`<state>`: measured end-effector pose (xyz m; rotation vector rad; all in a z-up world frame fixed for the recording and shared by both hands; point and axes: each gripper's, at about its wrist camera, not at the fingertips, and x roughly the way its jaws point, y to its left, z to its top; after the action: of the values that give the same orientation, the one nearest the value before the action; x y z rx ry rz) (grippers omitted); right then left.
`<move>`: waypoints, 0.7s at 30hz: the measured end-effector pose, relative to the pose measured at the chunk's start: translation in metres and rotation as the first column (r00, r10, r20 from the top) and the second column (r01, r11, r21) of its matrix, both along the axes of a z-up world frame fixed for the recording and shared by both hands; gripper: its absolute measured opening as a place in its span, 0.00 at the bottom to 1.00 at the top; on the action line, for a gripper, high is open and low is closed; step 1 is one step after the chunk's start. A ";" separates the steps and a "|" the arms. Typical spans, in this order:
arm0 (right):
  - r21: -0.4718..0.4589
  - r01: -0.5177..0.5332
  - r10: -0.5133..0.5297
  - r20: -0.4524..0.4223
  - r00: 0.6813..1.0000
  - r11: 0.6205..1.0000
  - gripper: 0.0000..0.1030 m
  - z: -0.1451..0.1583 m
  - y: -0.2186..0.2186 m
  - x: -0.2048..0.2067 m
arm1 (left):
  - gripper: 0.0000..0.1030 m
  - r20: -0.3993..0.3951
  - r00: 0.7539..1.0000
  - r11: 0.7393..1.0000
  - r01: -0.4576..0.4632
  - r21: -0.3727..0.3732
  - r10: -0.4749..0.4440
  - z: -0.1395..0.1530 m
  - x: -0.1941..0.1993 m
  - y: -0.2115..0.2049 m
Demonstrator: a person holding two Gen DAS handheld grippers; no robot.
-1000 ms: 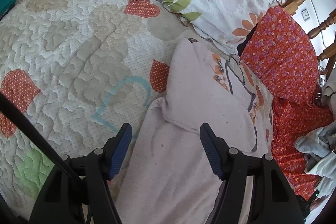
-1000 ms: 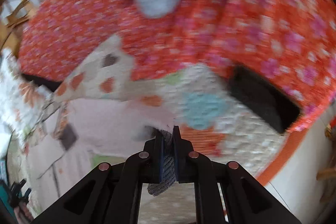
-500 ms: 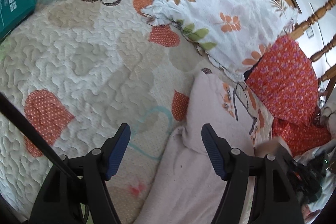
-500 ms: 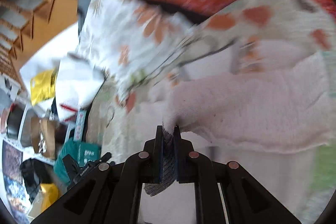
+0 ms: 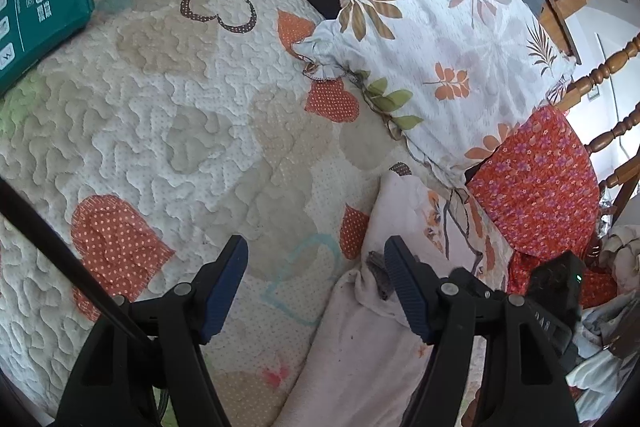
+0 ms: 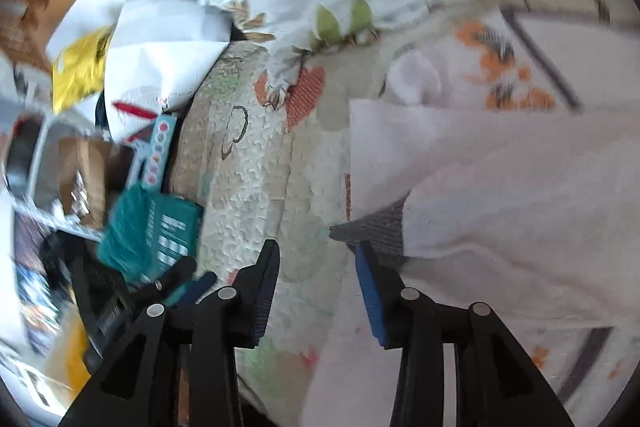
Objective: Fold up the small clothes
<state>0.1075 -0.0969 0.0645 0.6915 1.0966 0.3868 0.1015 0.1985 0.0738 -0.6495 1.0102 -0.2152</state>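
Observation:
A pale pink garment [image 5: 360,347] with a grey cuff [image 5: 380,277] lies folded on the quilted heart-pattern bedspread [image 5: 180,127]. My left gripper [image 5: 316,291] is open and empty, with its right finger over the garment's left edge. My right gripper [image 6: 316,291] is open. The garment [image 6: 500,195] lies just right of it, its grey cuff [image 6: 372,227] near the right fingertip. The right gripper's black body [image 5: 532,303] shows in the left wrist view.
A floral pillow [image 5: 440,39] and a red flowered cloth [image 5: 536,183] lie behind the garment. A teal box [image 5: 36,3] sits at the bed's far left. More crumpled clothes [image 5: 600,347] lie at the right. Wooden rails [image 5: 608,67] stand behind.
My right gripper swung over with the grey cuff pinched, laid the sleeve across the garment, then opened and let it go. My left gripper drew back to the left, still open.

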 end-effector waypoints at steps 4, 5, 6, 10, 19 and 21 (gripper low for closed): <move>-0.333 -0.064 0.080 0.034 0.996 0.941 0.43 0.016 0.018 -0.003 | 0.68 -0.006 1.000 1.000 -0.008 -0.008 0.008 -0.002 0.002 -0.002; -0.396 -0.100 0.122 0.031 0.992 0.913 0.44 0.016 0.026 -0.004 | 0.68 -0.007 1.000 1.000 -0.005 -0.004 0.005 -0.002 0.003 -0.004; -0.468 -0.145 0.177 0.024 0.984 0.872 0.45 0.014 0.036 -0.006 | 0.68 -0.009 1.000 1.000 -0.002 -0.001 0.002 -0.003 0.003 -0.006; -0.705 -0.254 0.368 0.010 0.930 0.662 0.51 0.008 0.078 -0.013 | 0.68 -0.020 1.000 1.000 0.013 -0.006 -0.014 -0.005 0.005 -0.010; -0.883 -0.293 0.485 -0.087 0.870 0.366 0.06 -0.032 0.122 0.007 | 0.68 -0.035 0.999 1.000 -0.001 -0.014 0.000 -0.009 0.011 -0.007; -0.868 -0.260 0.434 -0.058 0.899 0.424 0.06 -0.022 0.107 0.016 | 0.68 -0.039 0.999 1.000 -0.002 -0.020 0.001 -0.010 0.012 -0.006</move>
<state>0.1231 0.0103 0.0426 -0.5078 1.0906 0.1877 0.1134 0.1929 0.0643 -0.6751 1.0463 -0.2121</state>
